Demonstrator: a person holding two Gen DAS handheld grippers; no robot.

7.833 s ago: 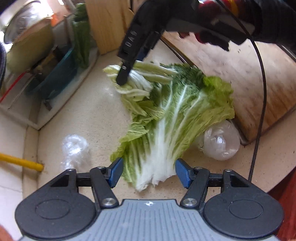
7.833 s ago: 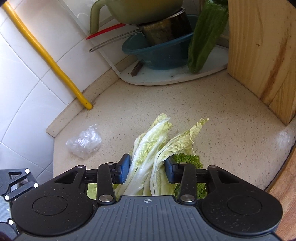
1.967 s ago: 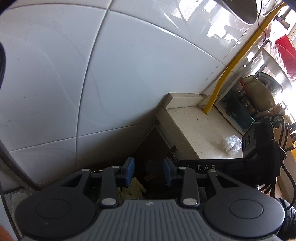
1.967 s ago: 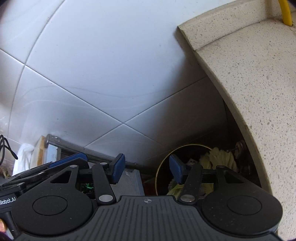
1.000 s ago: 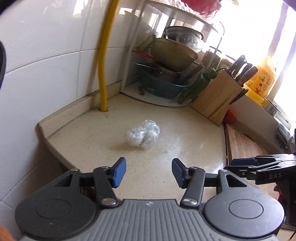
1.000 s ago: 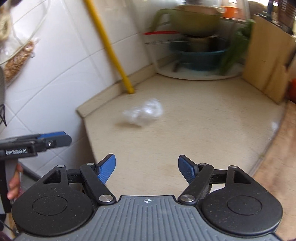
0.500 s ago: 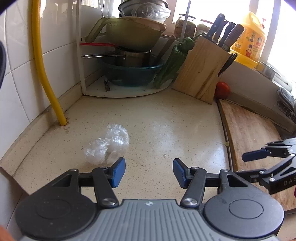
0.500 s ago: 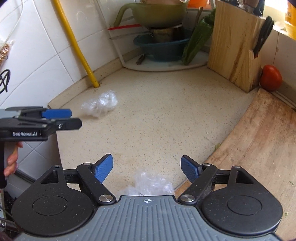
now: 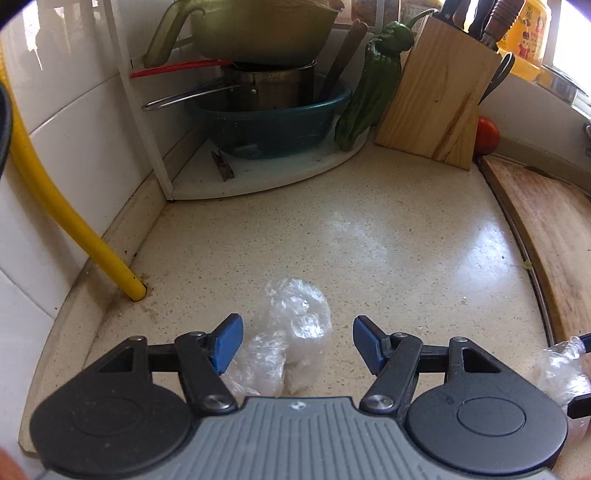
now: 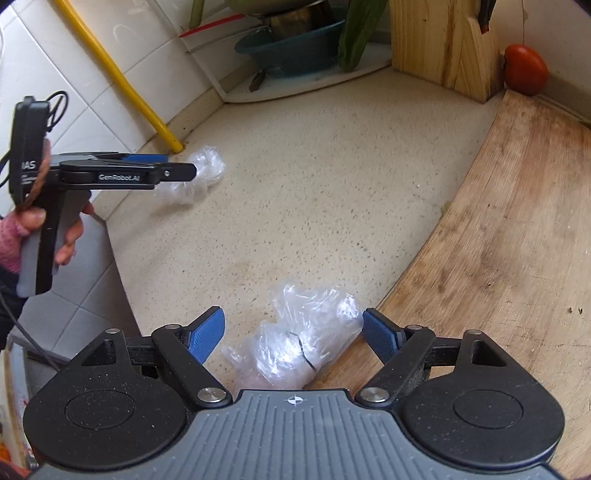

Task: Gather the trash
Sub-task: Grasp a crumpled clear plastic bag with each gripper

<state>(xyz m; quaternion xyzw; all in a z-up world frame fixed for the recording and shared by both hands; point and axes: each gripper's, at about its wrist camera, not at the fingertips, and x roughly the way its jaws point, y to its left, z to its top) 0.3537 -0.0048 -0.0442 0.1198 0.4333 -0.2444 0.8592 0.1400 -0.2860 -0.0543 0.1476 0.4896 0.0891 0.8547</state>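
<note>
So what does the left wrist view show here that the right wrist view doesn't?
Only the left wrist view: the yellow plastic bottle and the knife handles in the block. Only the right wrist view: the hand holding the left gripper. Both show the crumpled clear plastic wrap by the yellow pipe, the second clear plastic wad at the wooden cutting board's edge, and the red tomato.

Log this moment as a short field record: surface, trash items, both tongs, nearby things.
surface: speckled countertop
trash 1: crumpled plastic wrap, between the left tongs, untouched
trash 2: clear plastic bag, at the cutting board edge, between the right tongs, untouched
left tongs: open, jaws just opening wider
right tongs: open, jaws opened wider over the last second
nearby: yellow pipe, knife block, tomato
</note>
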